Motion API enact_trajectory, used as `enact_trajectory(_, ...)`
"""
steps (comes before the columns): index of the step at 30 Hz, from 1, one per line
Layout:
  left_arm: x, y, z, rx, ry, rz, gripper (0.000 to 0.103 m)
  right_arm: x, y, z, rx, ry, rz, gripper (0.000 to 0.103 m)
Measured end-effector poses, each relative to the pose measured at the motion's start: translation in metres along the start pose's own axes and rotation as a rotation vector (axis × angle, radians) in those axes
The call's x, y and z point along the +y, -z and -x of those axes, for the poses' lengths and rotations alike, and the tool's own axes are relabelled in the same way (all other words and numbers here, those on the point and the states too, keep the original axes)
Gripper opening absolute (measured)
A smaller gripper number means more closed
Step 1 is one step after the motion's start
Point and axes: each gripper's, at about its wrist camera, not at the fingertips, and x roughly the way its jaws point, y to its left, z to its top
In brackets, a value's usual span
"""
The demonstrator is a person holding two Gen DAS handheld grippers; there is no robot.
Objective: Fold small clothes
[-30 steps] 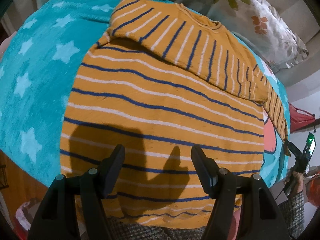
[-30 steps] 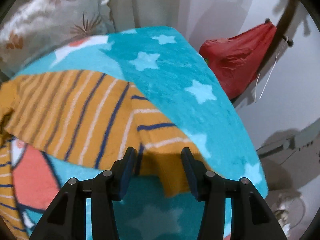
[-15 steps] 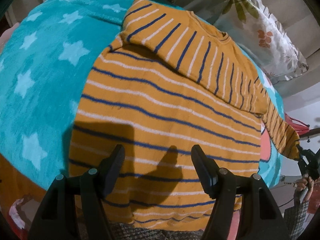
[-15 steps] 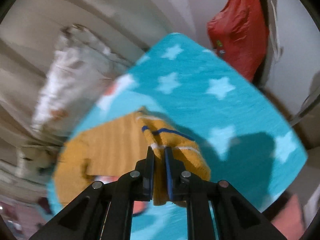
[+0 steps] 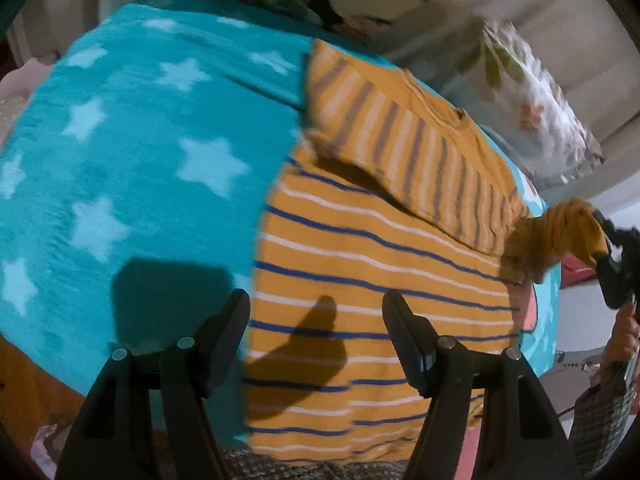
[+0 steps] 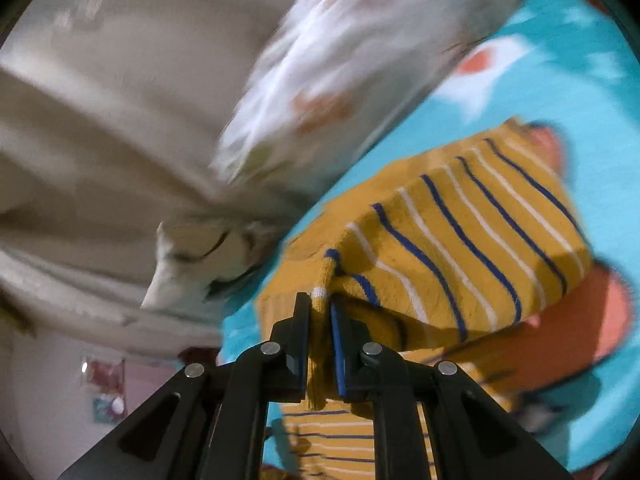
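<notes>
We see a small mustard-yellow knitted sweater with blue and white stripes (image 5: pixel 360 264) lying spread on a teal fleece blanket printed with pale stars (image 5: pixel 132 168), which covers what looks like a bed. One sleeve is folded across the sweater's upper part, its stripes running crosswise to those of the body.

Our left hand-held gripper (image 5: pixel 316 328) hangs over the sweater's lower left edge with its jaws standing apart and nothing between them; its shadow falls on the blanket and the knit below.

Our right hand-held gripper (image 6: pixel 320 312) is clamped on the cuff of the other sleeve (image 6: pixel 322 292), the yellow fabric pinched between the two black pads. That sleeve is lifted off the blanket and drapes away from the jaws. In the left wrist view the same gripper shows at the far right edge, with the bunched sleeve raised beside the sweater's right shoulder.

A white cushion with an orange and green floral print (image 5: pixel 536 108) lies beyond the blanket; the right wrist view is badly blurred there, so we can only take the pale folds beside it for bedding.
</notes>
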Motion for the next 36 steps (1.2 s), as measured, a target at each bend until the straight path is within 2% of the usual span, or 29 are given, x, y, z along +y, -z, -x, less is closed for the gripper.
enact_trajectory(8,0.071,-0.017,0.019,-0.018,-0.021,0.063,0.068,0.093,0.041,-0.165,0.202,-0.033,0.070,0.011)
enact_trajectory(12,0.100,-0.023,0.020,-0.014,-0.024,0.089,0.068,0.107,0.060,-0.230,0.270,-0.015,0.057,0.011)
enact_trajectory(17,0.120,-0.026,0.021,-0.006,-0.037,0.089,0.068,0.099,0.081,-0.293,0.321,0.016,-0.008,0.011)
enact_trajectory(22,0.134,-0.030,0.022,-0.001,-0.044,0.092,0.068,0.091,0.089,-0.332,0.355,0.052,-0.056,0.017)
enact_trajectory(24,0.141,-0.031,0.022,0.001,-0.042,0.099,0.068,0.095,0.093,-0.343,0.371,0.073,-0.038,0.028)
enact_trajectory(26,0.146,-0.033,0.023,0.002,-0.040,0.103,0.068,0.106,0.100,-0.352,0.384,0.064,0.001,0.034)
enact_trajectory(29,0.148,-0.035,0.022,0.008,-0.033,0.101,0.068,0.127,0.111,-0.354,0.391,0.058,0.089,0.035)
enact_trajectory(32,0.147,-0.038,0.019,0.018,-0.021,0.088,0.068,0.143,0.118,-0.351,0.374,0.128,0.199,0.035)
enact_trajectory(36,0.141,-0.042,0.016,0.024,-0.006,0.060,0.068,0.139,0.117,-0.346,0.330,0.204,0.222,0.035)
